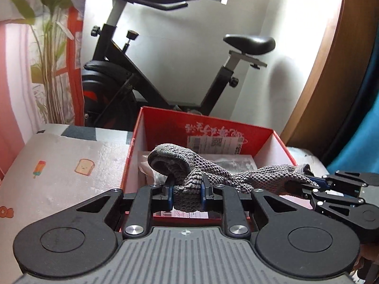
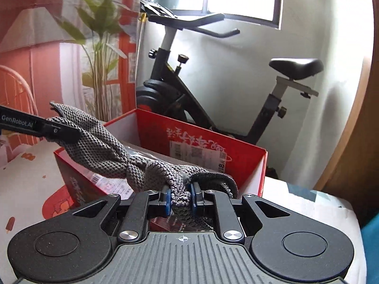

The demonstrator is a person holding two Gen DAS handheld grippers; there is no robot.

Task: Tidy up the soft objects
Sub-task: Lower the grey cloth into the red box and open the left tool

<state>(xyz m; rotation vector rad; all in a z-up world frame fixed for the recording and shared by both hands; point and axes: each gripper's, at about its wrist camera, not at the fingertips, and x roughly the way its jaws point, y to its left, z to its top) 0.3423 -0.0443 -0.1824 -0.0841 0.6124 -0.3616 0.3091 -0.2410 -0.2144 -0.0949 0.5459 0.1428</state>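
Note:
A grey knitted cloth is stretched between both grippers above an open red cardboard box. My left gripper is shut on one bunched end of the cloth. My right gripper is shut on the other end. The right gripper shows at the right edge of the left wrist view. The left gripper shows at the left of the right wrist view, clamped on the cloth. The box holds plastic-wrapped items, partly hidden by the cloth.
The box stands on a table with a pale printed cover. A black exercise bike stands behind the box against a white wall. A potted plant is at the left. A wooden door frame is at the right.

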